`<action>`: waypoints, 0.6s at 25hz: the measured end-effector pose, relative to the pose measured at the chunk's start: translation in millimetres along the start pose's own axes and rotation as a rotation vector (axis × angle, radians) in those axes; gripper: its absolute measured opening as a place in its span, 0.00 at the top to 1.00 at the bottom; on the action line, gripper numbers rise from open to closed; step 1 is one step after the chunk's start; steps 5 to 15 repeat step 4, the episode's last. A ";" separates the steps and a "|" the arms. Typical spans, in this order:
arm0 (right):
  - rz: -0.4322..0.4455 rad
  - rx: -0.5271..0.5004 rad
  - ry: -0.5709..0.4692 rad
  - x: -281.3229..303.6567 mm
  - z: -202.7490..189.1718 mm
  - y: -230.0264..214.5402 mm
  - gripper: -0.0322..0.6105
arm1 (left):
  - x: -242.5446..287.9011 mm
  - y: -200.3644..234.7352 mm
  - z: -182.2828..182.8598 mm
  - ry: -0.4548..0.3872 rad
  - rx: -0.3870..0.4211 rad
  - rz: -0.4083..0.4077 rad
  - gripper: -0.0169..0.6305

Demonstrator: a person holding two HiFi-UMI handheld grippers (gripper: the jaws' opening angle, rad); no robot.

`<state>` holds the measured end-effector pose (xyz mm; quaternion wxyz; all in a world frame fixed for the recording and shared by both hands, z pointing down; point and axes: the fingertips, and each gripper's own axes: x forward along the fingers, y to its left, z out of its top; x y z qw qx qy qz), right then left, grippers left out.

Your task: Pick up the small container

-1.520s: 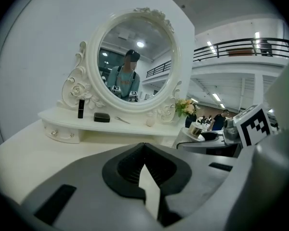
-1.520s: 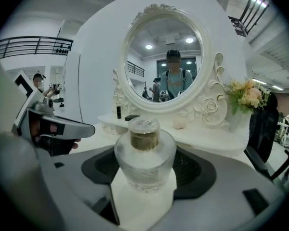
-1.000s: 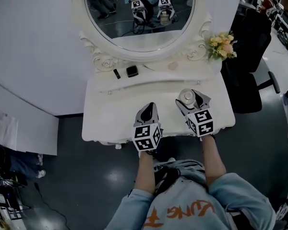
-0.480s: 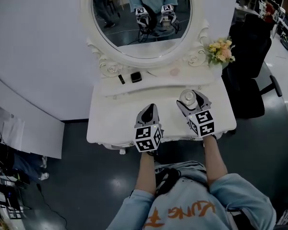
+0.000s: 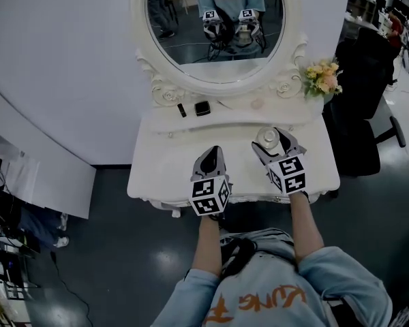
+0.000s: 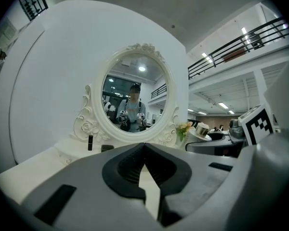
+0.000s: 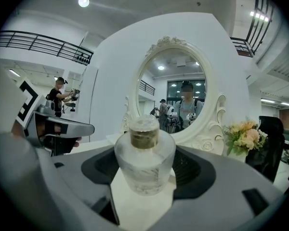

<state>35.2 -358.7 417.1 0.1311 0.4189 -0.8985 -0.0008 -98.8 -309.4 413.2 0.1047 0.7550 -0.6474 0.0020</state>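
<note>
Right claw [image 5: 271,140] was closed on the small glass bottle [image 7: 144,160], its dark pads meeting the bottle's rounded sides below the gold collar and clear stopper. The bottle sat over the right half of the dressing table [image 5: 163,162], roughly midway between the raised back shelf and the front edge. Whether its base had left the tabletop could not be told.

The main risk I judged was slip. The body was smooth, frosted and curved, and the pads seemed to bear on a narrow band of it, so a quick lift or a tilt of the claw could let it rotate or slide out. A fall onto the hard tabletop, or past the front edge to the floor, could break it. Squeezing harder could instead squirt the round body forward out of the jaws.

Left claw [image 5: 209,161] hovered over the middle of the tabletop near the front edge, empty, its jaws drawn together to a thin slit. It was just beside the right one, so a sideways swing could knock the two together.

Further back, the flowers [image 5: 324,78] at the right back corner and the mirror [image 5: 215,33] would be at risk only from a long forward reach.
</note>
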 end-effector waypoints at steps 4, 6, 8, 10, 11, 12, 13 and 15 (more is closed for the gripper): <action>0.010 -0.005 0.003 5.2 -1.8 3.7 0.43 | -0.6 6.2 -0.1 -0.006 -0.017 0.008 0.94; 0.010 -0.005 0.003 5.2 -1.8 3.7 0.43 | -0.6 6.2 -0.1 -0.006 -0.017 0.008 0.94; 0.010 -0.005 0.003 5.2 -1.8 3.7 0.43 | -0.6 6.2 -0.1 -0.006 -0.017 0.008 0.94; 0.010 -0.005 0.003 5.2 -1.8 3.7 0.43 | -0.6 6.2 -0.1 -0.006 -0.017 0.008 0.94; 0.010 -0.005 0.003 5.2 -1.8 3.7 0.43 | -0.6 6.2 -0.1 -0.006 -0.017 0.008 0.94; 0.010 -0.005 0.003 5.2 -1.8 3.7 0.43 | -0.6 6.2 -0.1 -0.006 -0.017 0.008 0.94; 0.010 -0.005 0.003 5.2 -1.8 3.7 0.43 | -0.6 6.2 -0.1 -0.006 -0.017 0.008 0.94; 0.010 -0.005 0.003 5.2 -1.8 3.7 0.43 | -0.6 6.2 -0.1 -0.006 -0.017 0.008 0.94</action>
